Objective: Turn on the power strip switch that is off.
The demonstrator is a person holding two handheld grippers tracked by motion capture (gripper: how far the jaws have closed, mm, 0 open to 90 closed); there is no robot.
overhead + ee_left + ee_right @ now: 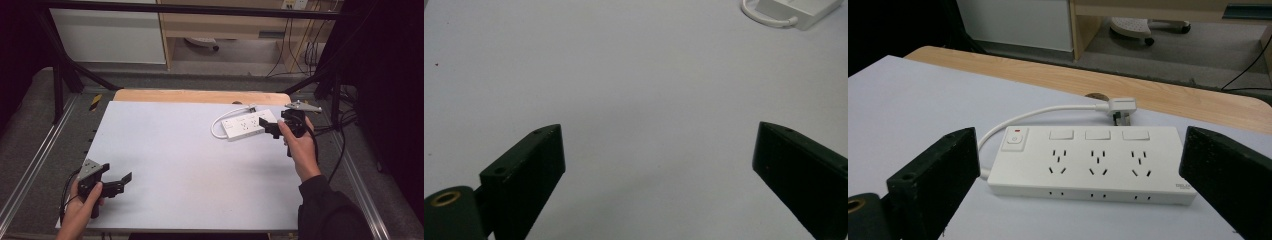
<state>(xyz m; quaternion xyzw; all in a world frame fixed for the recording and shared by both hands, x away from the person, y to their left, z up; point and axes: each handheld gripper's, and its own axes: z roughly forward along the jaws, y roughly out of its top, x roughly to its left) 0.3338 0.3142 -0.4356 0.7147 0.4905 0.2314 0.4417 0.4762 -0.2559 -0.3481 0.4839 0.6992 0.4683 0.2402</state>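
A white power strip (247, 125) lies flat at the back right of the white table, its white cord (220, 121) looping to a plug (250, 107) behind it. Seen from the right gripper view, the strip (1093, 162) has three sockets, a switch with a red mark and its plug (1120, 107) near the wooden edge. My right gripper (266, 128) stands open just right of the strip, jaws on either side of it, touching nothing (1078, 190). My left gripper (124, 181) is open near the front left corner over bare table (659, 165). A corner of the strip (796, 10) shows far off.
The white table top (180, 160) lies on a wooden board (200, 96) inside a black frame. Beyond stand a white cabinet (110, 35), a wooden shelf unit (240, 25) and hanging cables (300, 50). A black cable (345, 145) trails off the right side.
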